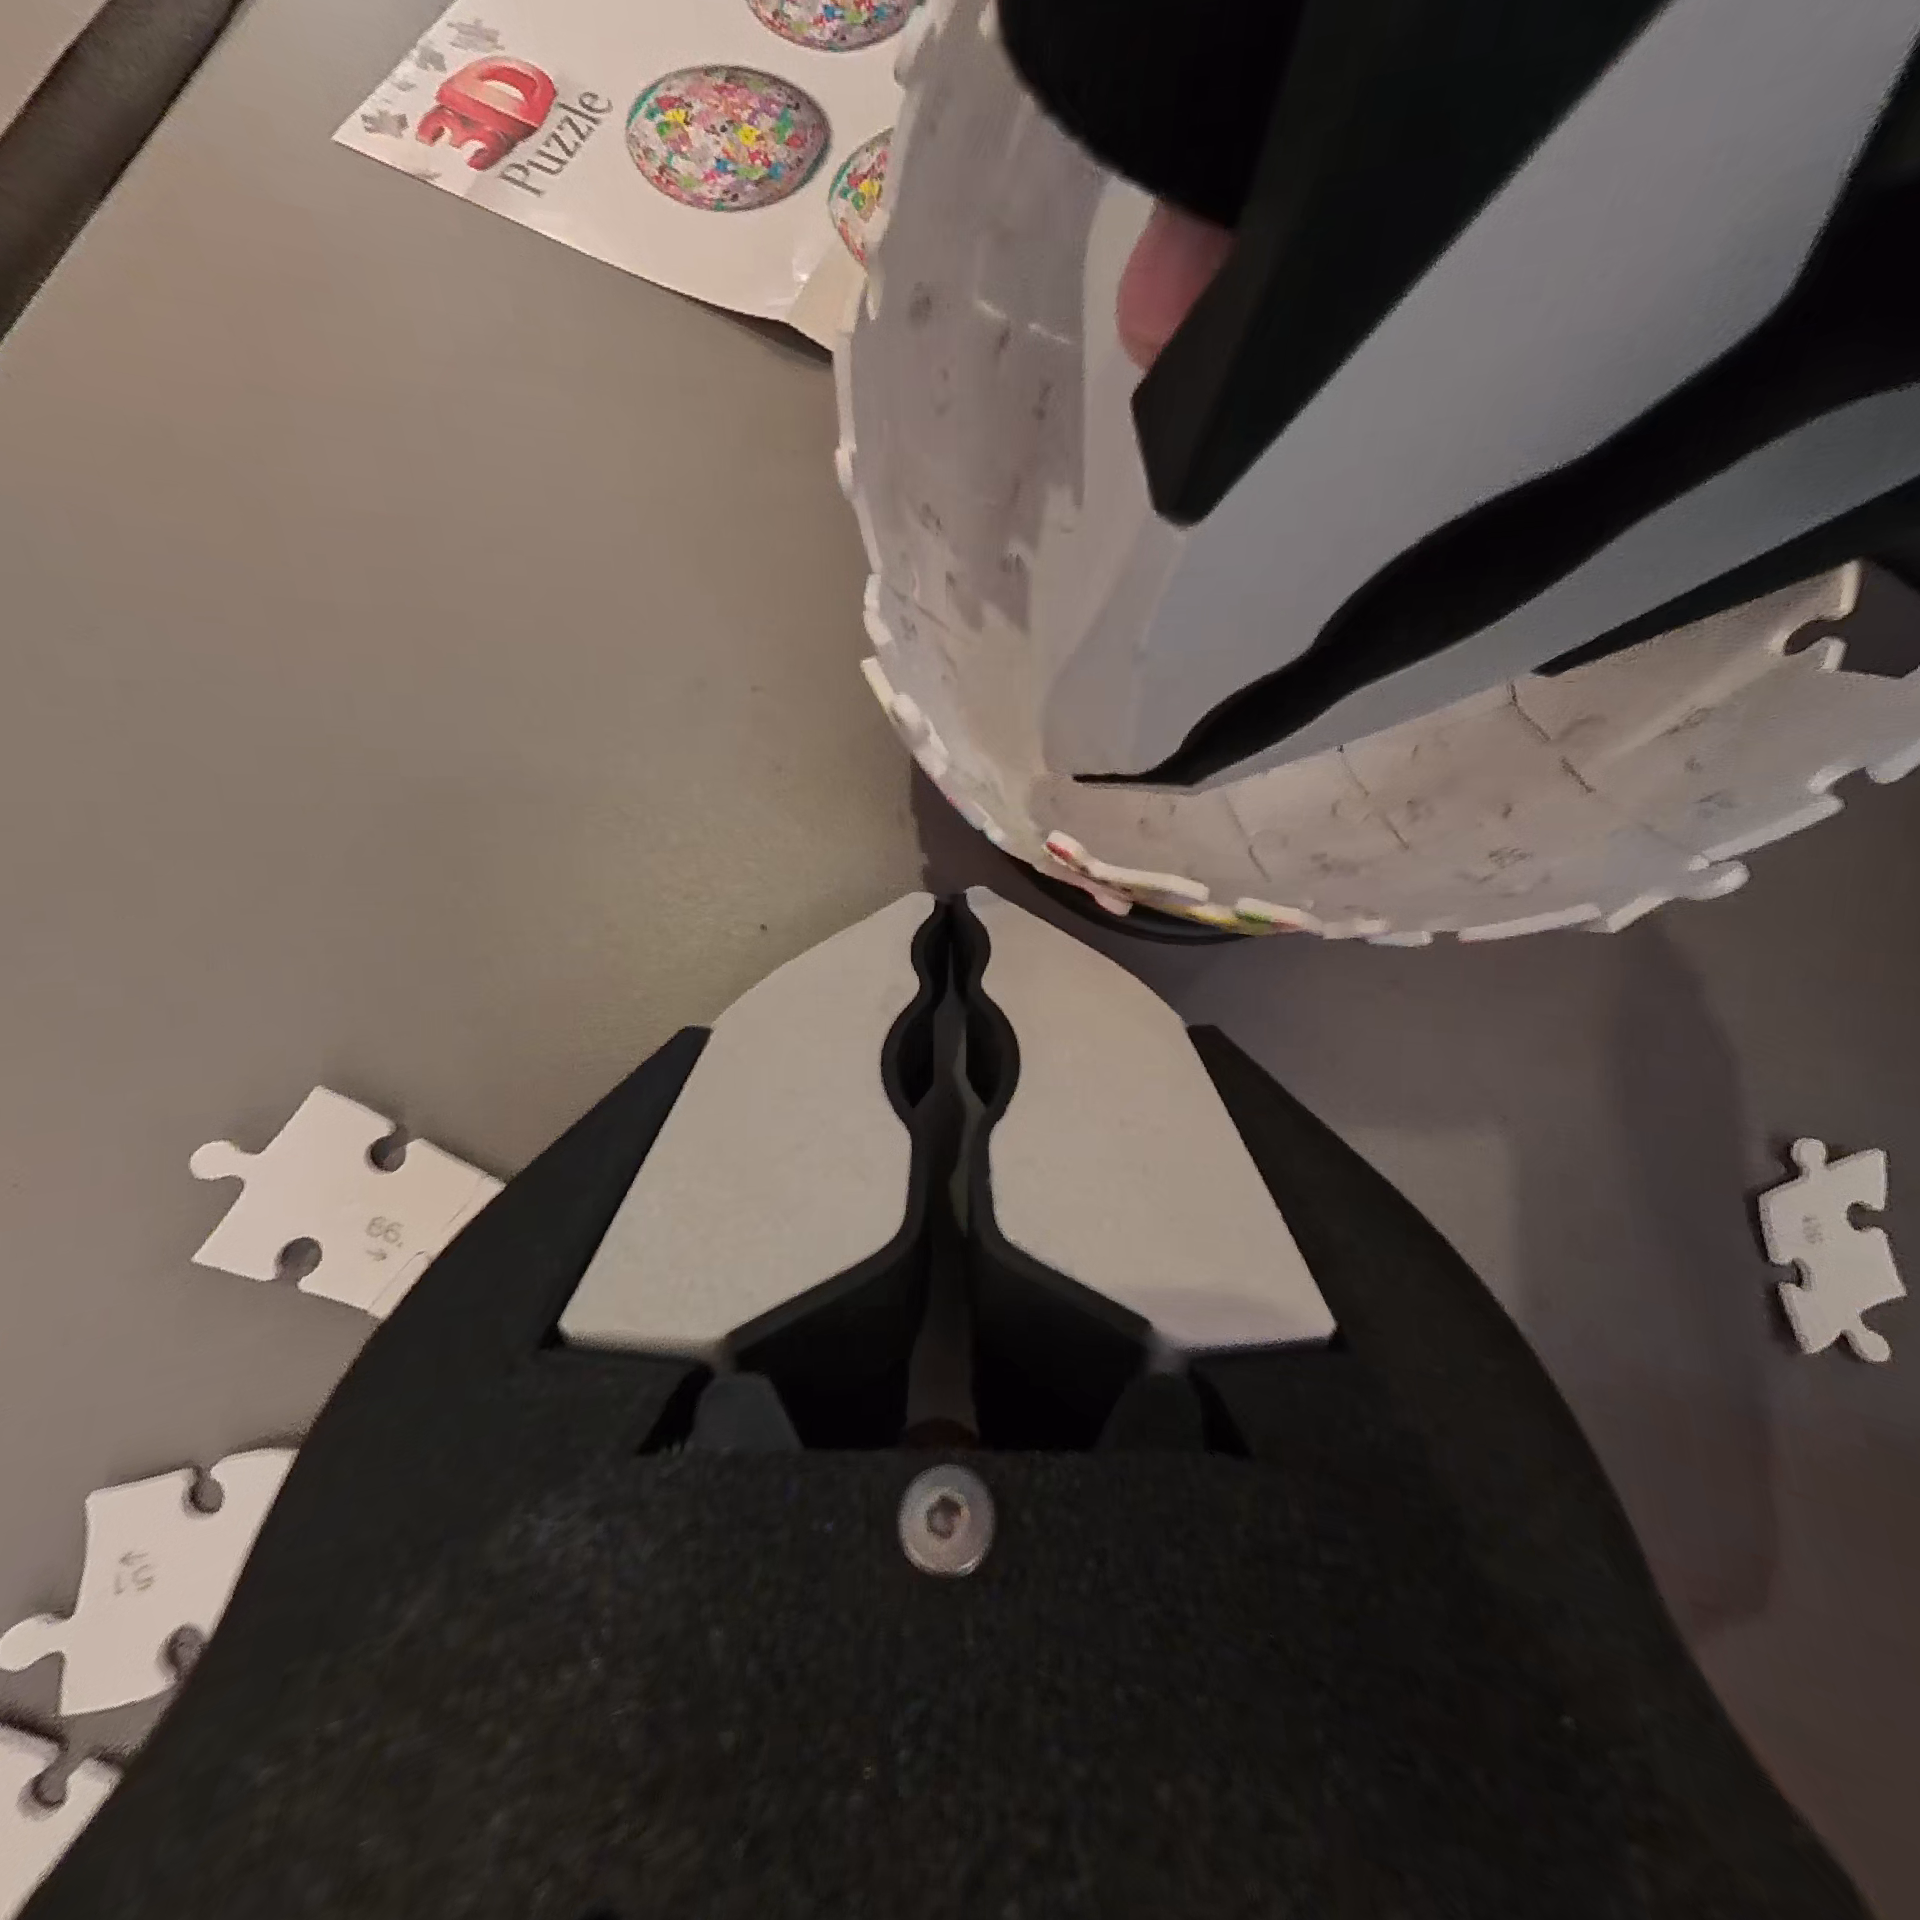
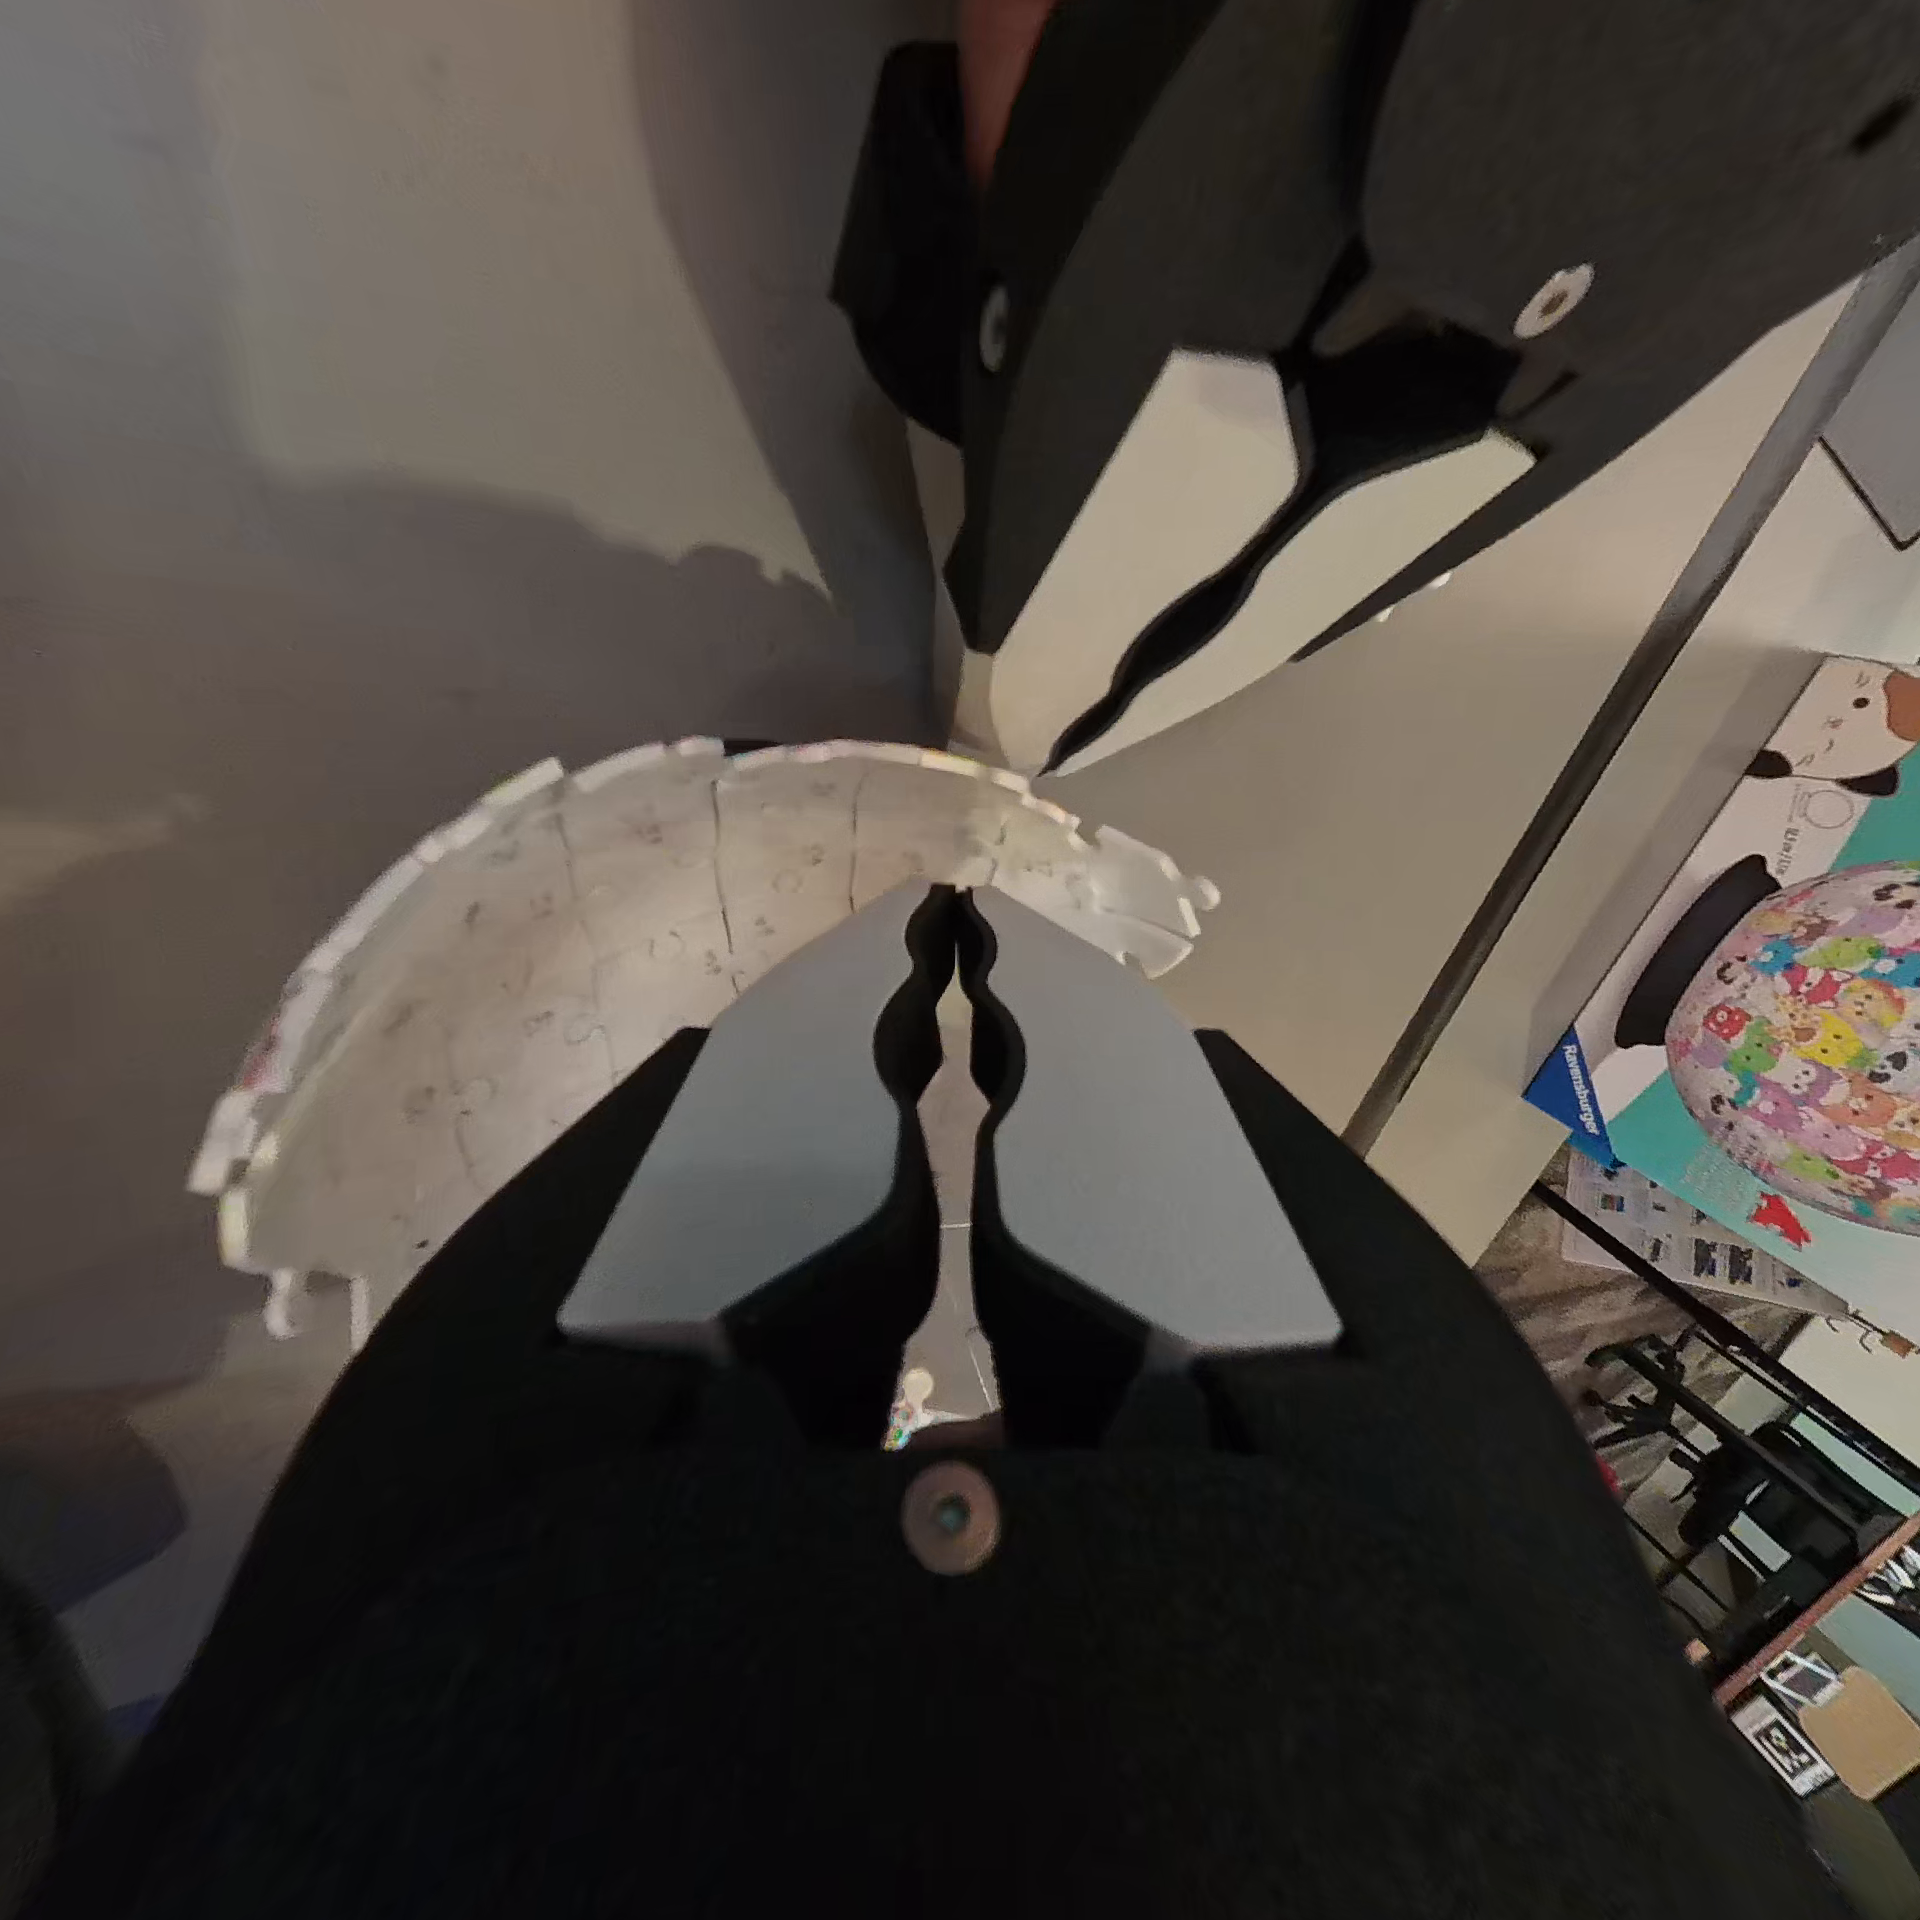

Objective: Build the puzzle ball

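The left hand-held gripper (image 1: 954, 902) is hovering with its fingers pressed together and nothing between them, just short of the lower rim of the half-built white curved puzzle ball shell (image 1: 1403, 821). The right hand-held gripper (image 2: 954, 888) is pinching the shell's (image 2: 582, 935) upper rim between narrowly closed fingers, holding it up above the grey counter (image 1: 416, 644). Loose white puzzle pieces (image 1: 322, 1195) are lying face down toward the counter's near edge, and a printed instruction sheet (image 1: 623, 156) is lying toward its far edge.
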Demonstrator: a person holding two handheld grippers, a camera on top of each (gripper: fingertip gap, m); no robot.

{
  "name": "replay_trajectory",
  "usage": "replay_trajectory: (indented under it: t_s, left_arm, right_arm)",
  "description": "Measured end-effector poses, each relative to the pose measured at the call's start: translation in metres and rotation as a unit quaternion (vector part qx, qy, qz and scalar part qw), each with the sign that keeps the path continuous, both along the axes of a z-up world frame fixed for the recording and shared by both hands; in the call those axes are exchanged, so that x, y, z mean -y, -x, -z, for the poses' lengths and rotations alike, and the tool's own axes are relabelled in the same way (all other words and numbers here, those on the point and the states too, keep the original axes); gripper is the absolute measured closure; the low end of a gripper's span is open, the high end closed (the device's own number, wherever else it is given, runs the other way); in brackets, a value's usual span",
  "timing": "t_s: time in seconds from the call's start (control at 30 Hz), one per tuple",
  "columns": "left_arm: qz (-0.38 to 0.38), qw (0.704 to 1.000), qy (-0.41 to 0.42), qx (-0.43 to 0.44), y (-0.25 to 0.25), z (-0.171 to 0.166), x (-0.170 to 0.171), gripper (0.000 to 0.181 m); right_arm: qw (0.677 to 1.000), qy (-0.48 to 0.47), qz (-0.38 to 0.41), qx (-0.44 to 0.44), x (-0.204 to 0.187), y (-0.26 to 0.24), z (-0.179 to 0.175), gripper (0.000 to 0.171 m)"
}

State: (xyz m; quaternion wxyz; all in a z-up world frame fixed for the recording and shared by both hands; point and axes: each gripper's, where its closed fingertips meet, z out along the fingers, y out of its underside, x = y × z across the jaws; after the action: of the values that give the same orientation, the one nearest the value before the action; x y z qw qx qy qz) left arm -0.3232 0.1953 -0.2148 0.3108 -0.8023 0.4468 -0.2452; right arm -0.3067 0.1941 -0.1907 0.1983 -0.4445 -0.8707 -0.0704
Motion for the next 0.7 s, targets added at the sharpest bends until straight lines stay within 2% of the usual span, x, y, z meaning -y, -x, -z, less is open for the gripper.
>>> replay_trajectory:
  t_s: [0.7]
  left_arm:
    - [0.011, 1.000, 0.004, 0.003, -0.009, 0.000, 0.003, 0.181]
  right_arm:
    - [0.999, 0.017, -0.028, -0.008, 0.009, 0.007, 0.006, 0.171]
